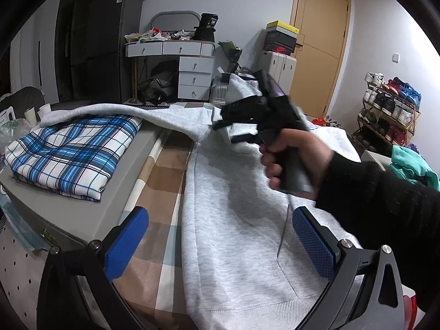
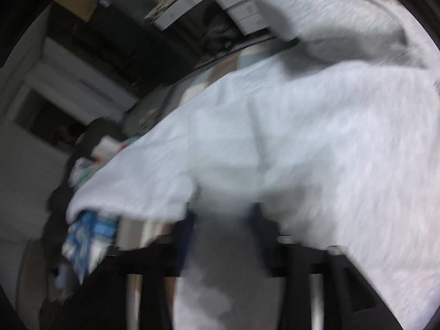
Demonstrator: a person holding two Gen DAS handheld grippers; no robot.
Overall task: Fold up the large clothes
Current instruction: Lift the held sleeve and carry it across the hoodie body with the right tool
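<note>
A large light-grey sweatshirt (image 1: 233, 192) lies spread over the checked bed sheet (image 1: 162, 181), with one sleeve draped to the left over a folded blue plaid cloth (image 1: 74, 151). My left gripper (image 1: 220, 220) hovers low over the sweatshirt's hem end, its blue pads (image 1: 126, 242) wide apart and nothing between them. A hand (image 1: 288, 154) in a black sleeve holds my right gripper (image 1: 233, 126) over the far part of the sweatshirt, blurred. In the right wrist view the sweatshirt (image 2: 302, 137) fills the frame. The right gripper (image 2: 224, 220) shows its dark fingers apart with grey fabric lying between them.
The plaid cloth rests on a grey box (image 1: 82, 214) at the bed's left side. Behind the bed stand a cluttered white dresser (image 1: 192, 66) and a dark cabinet (image 1: 110, 55). A shoe rack (image 1: 390, 110), teal clothes (image 1: 412, 165) and a wooden door (image 1: 319, 41) are on the right.
</note>
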